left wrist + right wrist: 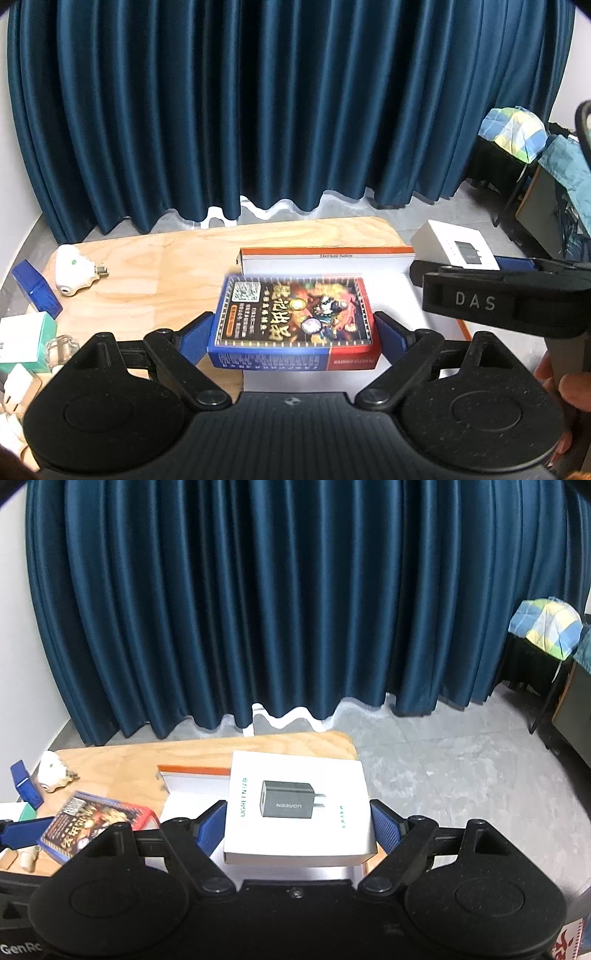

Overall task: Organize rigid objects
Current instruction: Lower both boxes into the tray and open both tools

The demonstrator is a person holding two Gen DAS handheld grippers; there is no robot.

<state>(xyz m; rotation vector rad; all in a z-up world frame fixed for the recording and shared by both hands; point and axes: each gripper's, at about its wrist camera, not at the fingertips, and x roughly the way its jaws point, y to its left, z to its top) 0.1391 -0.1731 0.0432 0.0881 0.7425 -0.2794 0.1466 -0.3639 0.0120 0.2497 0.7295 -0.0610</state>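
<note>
My left gripper (293,317) is shut on a blue and red card box (295,295), its blue pads pressing both short sides. The box hangs just above a flat white box with an orange edge (325,258) on the wooden table (147,266). My right gripper (297,805) is shut on a white charger box (295,771) printed with a grey plug, held over the same flat white box (192,775) near the table's right end. In the left wrist view the charger box (454,247) shows at the right, and the right wrist view shows the card box (96,819) at the lower left.
A white plug adapter (74,273) and a small blue box (37,291) lie at the table's left end. A green and white box (26,339), a clear glass piece (62,347) and a white plug (14,384) crowd the near left corner. Dark blue curtains hang behind; grey floor lies to the right.
</note>
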